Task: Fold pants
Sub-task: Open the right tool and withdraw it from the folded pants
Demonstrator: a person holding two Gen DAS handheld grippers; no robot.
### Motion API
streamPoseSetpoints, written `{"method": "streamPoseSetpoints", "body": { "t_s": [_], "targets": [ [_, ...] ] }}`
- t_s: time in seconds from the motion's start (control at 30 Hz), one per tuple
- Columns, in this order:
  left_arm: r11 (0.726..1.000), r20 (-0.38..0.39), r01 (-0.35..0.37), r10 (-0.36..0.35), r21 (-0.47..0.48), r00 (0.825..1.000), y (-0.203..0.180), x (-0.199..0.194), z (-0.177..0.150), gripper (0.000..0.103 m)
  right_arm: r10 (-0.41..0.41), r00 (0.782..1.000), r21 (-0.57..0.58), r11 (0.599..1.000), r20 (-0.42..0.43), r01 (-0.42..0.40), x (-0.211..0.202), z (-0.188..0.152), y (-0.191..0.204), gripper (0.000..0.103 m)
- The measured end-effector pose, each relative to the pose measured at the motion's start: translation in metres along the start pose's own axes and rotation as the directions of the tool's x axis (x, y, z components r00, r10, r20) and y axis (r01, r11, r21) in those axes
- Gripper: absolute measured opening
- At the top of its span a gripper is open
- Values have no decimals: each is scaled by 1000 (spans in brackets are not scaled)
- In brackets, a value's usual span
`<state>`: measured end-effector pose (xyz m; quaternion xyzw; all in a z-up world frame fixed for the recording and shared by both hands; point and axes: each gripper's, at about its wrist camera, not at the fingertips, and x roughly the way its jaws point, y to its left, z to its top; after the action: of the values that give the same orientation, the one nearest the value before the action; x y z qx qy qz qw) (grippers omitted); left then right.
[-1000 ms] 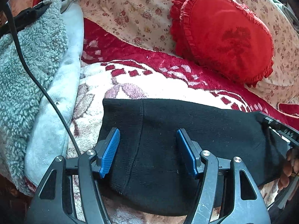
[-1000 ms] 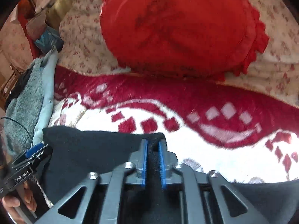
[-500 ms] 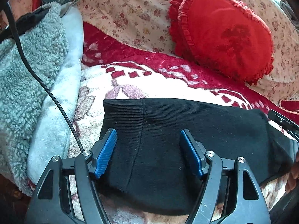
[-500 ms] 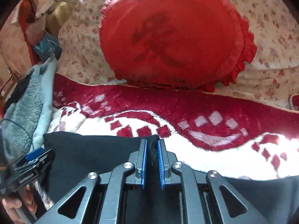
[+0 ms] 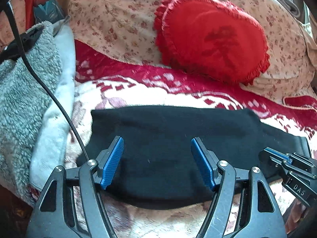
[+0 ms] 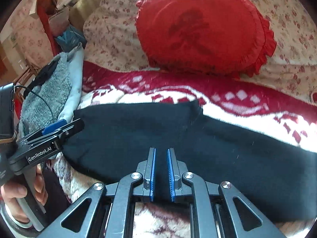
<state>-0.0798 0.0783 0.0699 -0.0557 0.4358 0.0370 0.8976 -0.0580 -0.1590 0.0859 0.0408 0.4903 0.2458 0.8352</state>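
- Left wrist view: my left gripper (image 5: 157,160) has its jaws wide apart, nothing between the pads. It hangs over the near-left end of the black pants (image 5: 168,134), not gripping. The pants lie flat across the red-and-white blanket (image 5: 138,91), already doubled into a long band. My right gripper (image 5: 277,156) shows at the right edge, over the cloth's right part.
- Vs a sec ago here: the left jaws stand a bit wider, and the cam sits further back, so more of the pants' top edge and the heart cushion (image 5: 212,45) are in view.
- Right wrist view: my right gripper (image 6: 160,170) is nearly closed, only a narrow gap, and I see no cloth pinched in it. The pants (image 6: 138,130) spread below and beyond the tips. My left gripper (image 6: 59,129) sits at the left by the pants' left end, and the hand (image 6: 21,196) holding it shows below.
- Vs a sec ago here: black fabric was clamped between these pads; now it's let go, and the gripper has backed off.
- Step, imo: one fold laid down, both claws released. Next prob needs a fresh grip on one end, then carry it over the other, keeping edges lined up.
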Motion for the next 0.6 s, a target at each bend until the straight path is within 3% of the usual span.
{"method": "streamPoseSetpoints", "body": {
  "t_s": [0.17,0.33,0.6],
  "targets": [
    [999,-23,-18,19,30,1000,-7,14,-12,70,-22,999,25,999,-46,23,14,-18,-4,10],
    [998,-10,-40,41,53,999,-10,20,-14,70,-6,1000,59,998,-18,7,15,-30,-10,10],
    [998,0,-17,17,58,1000,-15,7,-11,70,4,1000,95,995,-3,-4,1,-26,-14,10]
  ]
}}
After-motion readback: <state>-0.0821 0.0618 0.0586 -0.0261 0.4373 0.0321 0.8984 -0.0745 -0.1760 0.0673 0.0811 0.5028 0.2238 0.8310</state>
